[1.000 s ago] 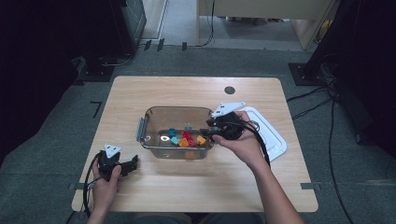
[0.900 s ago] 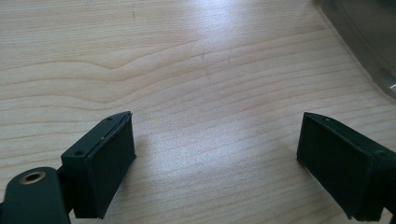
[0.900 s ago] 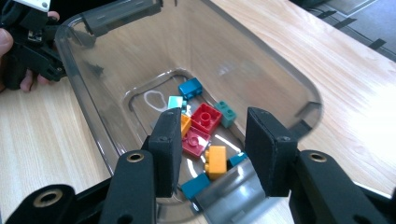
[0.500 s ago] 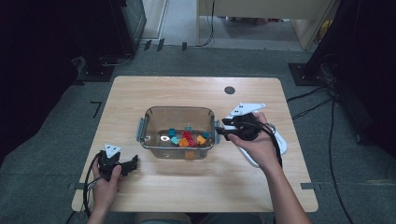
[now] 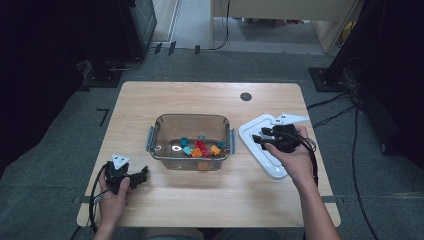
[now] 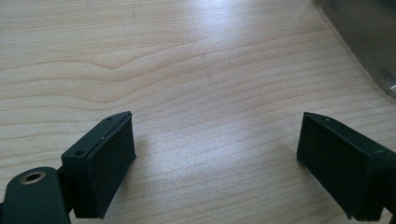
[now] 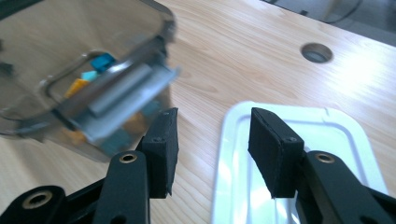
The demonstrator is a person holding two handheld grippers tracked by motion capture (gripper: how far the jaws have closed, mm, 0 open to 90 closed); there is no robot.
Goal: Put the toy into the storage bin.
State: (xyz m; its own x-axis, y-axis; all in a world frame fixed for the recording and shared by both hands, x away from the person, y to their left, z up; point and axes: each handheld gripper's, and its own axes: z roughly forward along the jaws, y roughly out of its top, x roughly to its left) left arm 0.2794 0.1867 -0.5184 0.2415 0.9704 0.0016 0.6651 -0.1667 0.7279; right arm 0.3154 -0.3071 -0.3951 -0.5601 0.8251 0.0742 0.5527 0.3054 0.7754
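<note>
Right hand-held gripper (image 7: 212,151), jaws just opening and empty astride white lid (image 7: 327,135) rim: risks skidding the lid against the clear container (image 5: 192,131).

The white lid (image 5: 264,150) lies flat, apparently upside down, just right of the clear container (image 5: 190,142).

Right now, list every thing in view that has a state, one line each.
Clear container: uncovered, upright on the table, small coloured blocks inside.
White lid: off the container, lying flat to its right.
Container's side latch: swung outward, not clipped.
Right gripper: jaws have just been opening, nothing between them, poised over the lid's edge.
Left gripper: open wide, empty, low over bare wood.
</note>
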